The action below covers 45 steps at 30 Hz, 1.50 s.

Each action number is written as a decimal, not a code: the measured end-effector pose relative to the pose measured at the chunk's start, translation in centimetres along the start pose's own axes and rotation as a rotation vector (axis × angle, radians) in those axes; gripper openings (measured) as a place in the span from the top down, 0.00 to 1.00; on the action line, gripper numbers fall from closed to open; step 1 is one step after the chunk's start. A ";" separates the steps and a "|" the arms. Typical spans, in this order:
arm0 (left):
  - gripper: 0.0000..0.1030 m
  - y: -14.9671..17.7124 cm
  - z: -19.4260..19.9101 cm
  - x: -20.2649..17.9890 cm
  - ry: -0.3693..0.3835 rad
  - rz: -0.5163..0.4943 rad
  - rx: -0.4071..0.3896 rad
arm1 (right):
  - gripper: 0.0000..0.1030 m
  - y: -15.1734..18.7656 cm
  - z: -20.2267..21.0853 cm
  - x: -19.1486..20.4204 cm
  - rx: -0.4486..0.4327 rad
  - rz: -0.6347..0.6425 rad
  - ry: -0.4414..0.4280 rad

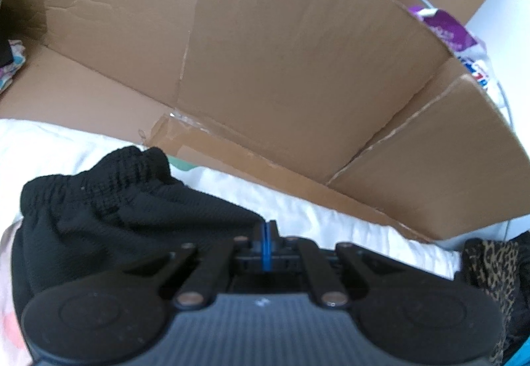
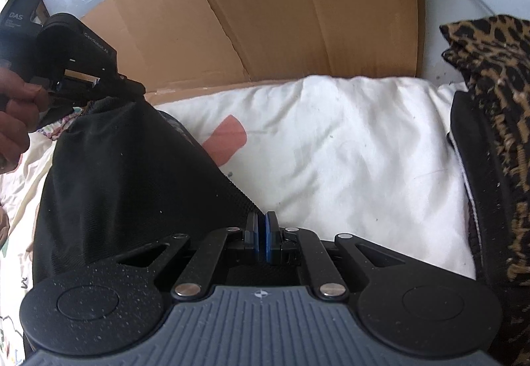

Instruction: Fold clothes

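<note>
Evidently both the left gripper (image 1: 266,228) and right gripper (image 2: 263,226) are pinching the black garment (image 2: 126,180) closed-jawed, lifting it, seemingly mid-fold, above the white bedding (image 2: 347,140).

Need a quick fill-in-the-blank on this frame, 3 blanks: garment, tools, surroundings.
1. Both tools, left tool and right tool, are shut on the ____ garment.
2. Behind the white bedding stands flattened ____.
3. The fabric at the right edge of the right wrist view has a ____ print.

Missing words: black; cardboard; leopard
</note>
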<state>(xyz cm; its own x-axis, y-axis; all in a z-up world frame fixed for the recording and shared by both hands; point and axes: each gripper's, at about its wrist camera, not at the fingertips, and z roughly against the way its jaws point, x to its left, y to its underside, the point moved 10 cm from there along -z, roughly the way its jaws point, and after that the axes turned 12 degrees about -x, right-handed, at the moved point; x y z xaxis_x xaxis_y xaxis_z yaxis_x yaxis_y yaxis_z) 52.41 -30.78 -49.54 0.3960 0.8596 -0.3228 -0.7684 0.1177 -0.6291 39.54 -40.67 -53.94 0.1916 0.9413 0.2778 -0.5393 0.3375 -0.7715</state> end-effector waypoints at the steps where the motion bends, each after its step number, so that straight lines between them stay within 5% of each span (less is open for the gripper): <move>1: 1.00 0.1 -0.5 0.1 -0.001 -0.001 0.004 | 0.99 0.1 -0.2 -0.1 0.008 -0.005 -0.001; 7: 1.00 1.2 -2.7 0.6 -0.011 0.005 0.036 | 0.96 0.2 -0.7 -0.7 0.030 -0.057 -0.001; 11: 0.97 1.7 -3.6 1.5 0.005 0.109 0.089 | 0.68 -0.4 0.7 -1.5 0.032 -0.081 0.026; 14: 0.92 1.0 -2.8 1.8 0.039 0.146 0.116 | 0.59 -0.9 3.1 -2.2 -0.005 -0.097 0.018; 18: 0.66 -0.6 -1.0 1.6 0.057 0.094 0.102 | 0.59 -0.9 5.5 -3.3 -0.029 -0.109 0.013; 21: 0.61 -1.5 0.4 1.8 0.062 0.068 0.088 | 0.59 -0.6 7.0 -3.9 -0.039 -0.115 0.016; 32: 0.59 -1.9 2.8 4.8 0.008 -0.207 0.077 | 0.61 1.1 8.5 -2.3 0.004 -0.101 -0.011; 41: 0.65 -0.4 0.6 6.8 -0.026 -0.292 0.059 | 0.61 3.2 7.3 -2.0 0.064 -0.105 0.022; 45: 0.65 -0.8 0.1 5.9 -0.021 -0.343 0.042 | 0.71 4.2 7.1 -3.3 0.082 -0.118 0.064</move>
<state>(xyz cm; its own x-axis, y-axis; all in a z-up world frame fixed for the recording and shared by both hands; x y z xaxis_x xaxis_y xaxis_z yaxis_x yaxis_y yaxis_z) 55.31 -25.75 -50.94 0.6247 0.7765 -0.0823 -0.6121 0.4216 -0.6690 30.80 -42.41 -53.99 0.3078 0.8942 0.3250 -0.5748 0.4470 -0.6855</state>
